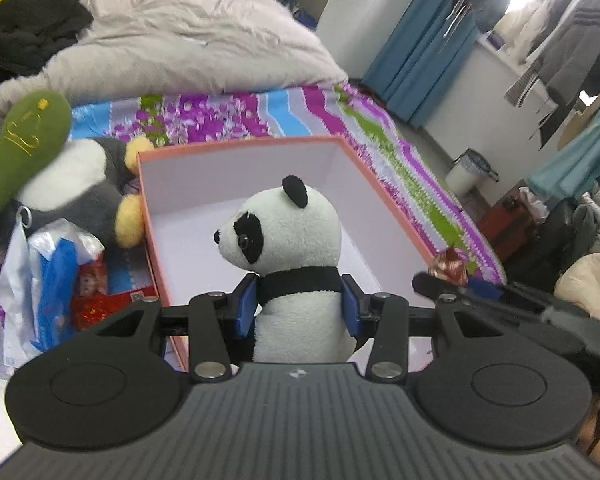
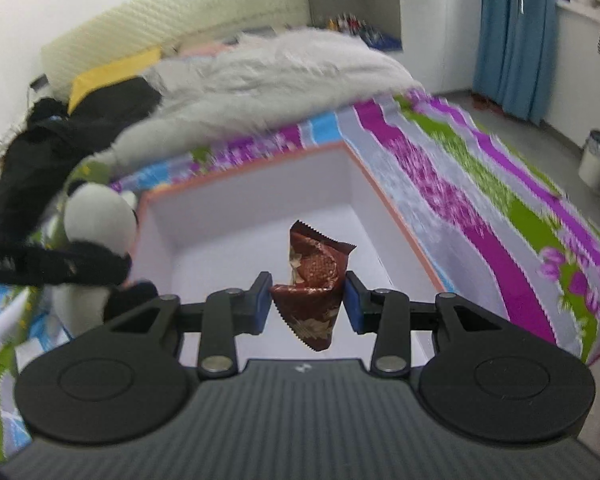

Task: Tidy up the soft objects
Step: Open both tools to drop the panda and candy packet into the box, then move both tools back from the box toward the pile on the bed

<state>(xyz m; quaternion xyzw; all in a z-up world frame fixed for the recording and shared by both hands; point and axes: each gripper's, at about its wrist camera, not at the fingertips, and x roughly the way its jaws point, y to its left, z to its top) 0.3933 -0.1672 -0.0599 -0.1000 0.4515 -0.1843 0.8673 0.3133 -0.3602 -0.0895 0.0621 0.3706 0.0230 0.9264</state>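
My left gripper [image 1: 300, 304] is shut on a plush panda [image 1: 288, 236], held upright at its neck over the near edge of the open orange box [image 1: 236, 146]. My right gripper [image 2: 306, 300] is shut on a crumpled brown snack wrapper [image 2: 312, 276], held above the same box [image 2: 240, 170], whose white inside has nothing in it. The panda also shows in the right wrist view [image 2: 96, 220] at the left. The right gripper and wrapper [image 1: 452, 264] show at the right of the left wrist view.
The box lies on a bed with a purple, green and blue striped sheet [image 2: 480, 184]. A grey penguin plush [image 1: 80, 188], a green plush [image 1: 24, 140] and plastic bags [image 1: 48, 272] lie left of the box. A grey duvet [image 1: 180, 40] and black clothes [image 1: 24, 36] lie behind.
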